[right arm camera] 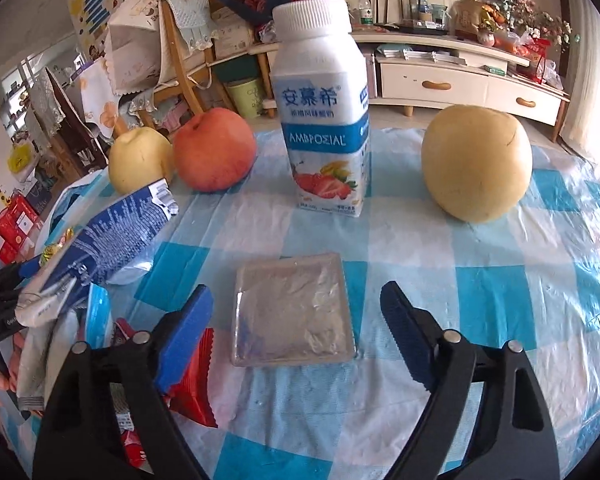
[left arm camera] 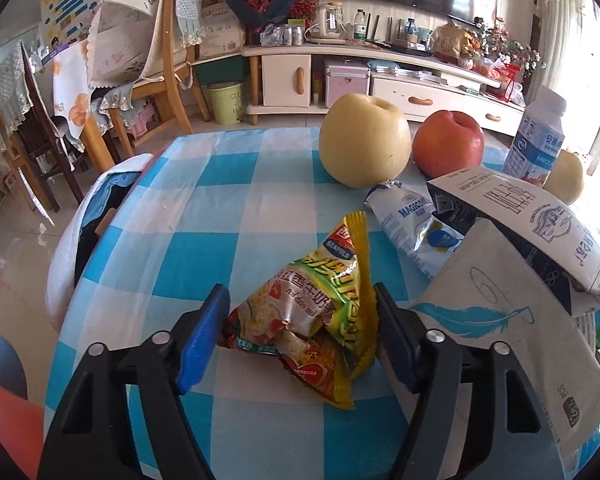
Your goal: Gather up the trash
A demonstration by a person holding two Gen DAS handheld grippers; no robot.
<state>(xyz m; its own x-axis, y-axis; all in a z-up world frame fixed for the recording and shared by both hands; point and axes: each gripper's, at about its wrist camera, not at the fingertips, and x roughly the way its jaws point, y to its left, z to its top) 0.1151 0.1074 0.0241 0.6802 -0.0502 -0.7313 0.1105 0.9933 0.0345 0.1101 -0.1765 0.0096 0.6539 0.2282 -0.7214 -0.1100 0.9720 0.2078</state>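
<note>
Trash scattered on the checked tablecloth

A crumpled yellow-green snack wrapper (left arm camera: 312, 312) lies in front of a flattened white-and-blue pouch (left arm camera: 416, 224), with a squashed milk carton (left arm camera: 540, 228) resting on a grey feather-print bag (left arm camera: 512, 340). A clear square plastic tray (right arm camera: 294, 310) lies flat; a red wrapper (right arm camera: 192, 384) is just beside it.

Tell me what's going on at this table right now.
A person is clearing trash off a checked tablecloth with two tools. The left hand-held gripper straddles a crumpled yellow snack wrapper, its fingers right at the wrapper's sides. The right hand-held gripper sits open around a clear plastic packet without touching it. Fruit and a yogurt bottle stand behind.
</note>
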